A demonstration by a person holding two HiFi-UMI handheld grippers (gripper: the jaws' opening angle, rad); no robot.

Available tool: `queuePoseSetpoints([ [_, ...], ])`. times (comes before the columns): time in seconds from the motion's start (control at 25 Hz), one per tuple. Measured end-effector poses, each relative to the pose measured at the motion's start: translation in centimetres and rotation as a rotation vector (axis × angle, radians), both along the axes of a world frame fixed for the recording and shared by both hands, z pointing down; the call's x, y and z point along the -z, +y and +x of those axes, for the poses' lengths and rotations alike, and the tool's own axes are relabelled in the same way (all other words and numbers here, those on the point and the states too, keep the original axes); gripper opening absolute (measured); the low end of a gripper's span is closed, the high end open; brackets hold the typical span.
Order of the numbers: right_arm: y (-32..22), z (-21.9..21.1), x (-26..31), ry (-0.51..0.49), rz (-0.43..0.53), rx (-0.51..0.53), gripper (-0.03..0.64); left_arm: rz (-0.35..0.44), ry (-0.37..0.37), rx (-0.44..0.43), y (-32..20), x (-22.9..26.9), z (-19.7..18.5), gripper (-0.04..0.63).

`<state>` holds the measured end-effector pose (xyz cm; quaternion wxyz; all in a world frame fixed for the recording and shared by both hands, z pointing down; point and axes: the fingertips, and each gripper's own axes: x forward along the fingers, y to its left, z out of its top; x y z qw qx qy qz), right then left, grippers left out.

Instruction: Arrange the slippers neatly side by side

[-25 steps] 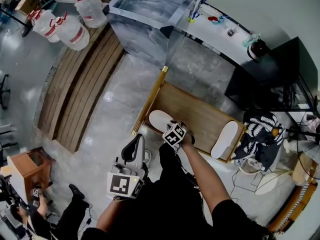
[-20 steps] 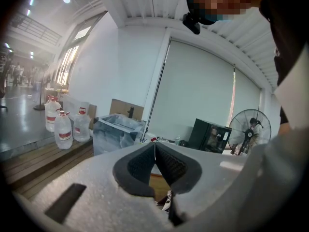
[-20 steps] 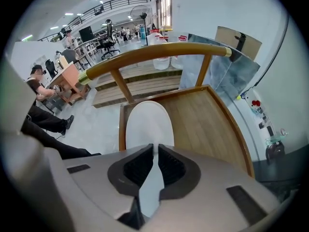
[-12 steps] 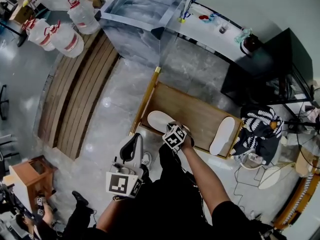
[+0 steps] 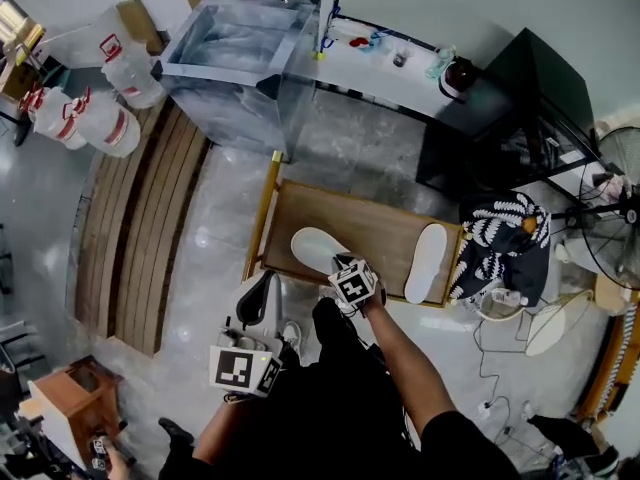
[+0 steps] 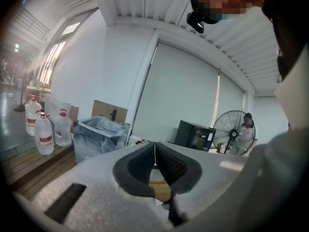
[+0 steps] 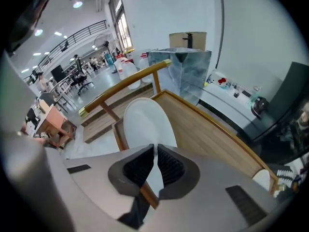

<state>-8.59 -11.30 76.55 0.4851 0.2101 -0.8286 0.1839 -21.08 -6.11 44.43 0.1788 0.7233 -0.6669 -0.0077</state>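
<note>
On platform (image 5: 385, 230): left slipper (image 5: 314, 247), right slipper (image 5: 427, 262)

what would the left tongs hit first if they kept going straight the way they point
Probably the white ledge by the wall, between the clear bin and black cabinet; depth is unclear.

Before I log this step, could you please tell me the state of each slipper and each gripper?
left slipper: flat at the left end of the wooden board, its edge pinched.
right slipper: flat at the board's right end, untouched, well apart from the other.
right gripper: jaws closing on the left slipper's edge.
left gripper: jaws together, empty.
</note>
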Motion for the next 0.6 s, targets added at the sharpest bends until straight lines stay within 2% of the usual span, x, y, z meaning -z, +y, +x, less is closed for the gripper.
queuePoseSetpoints([
  [0.6,-4.0,11.6,1.3,-0.269,-0.174,-0.680,0.028,0.025,0.003,-0.204,-5.1,0.5,7.8,0.017],
])
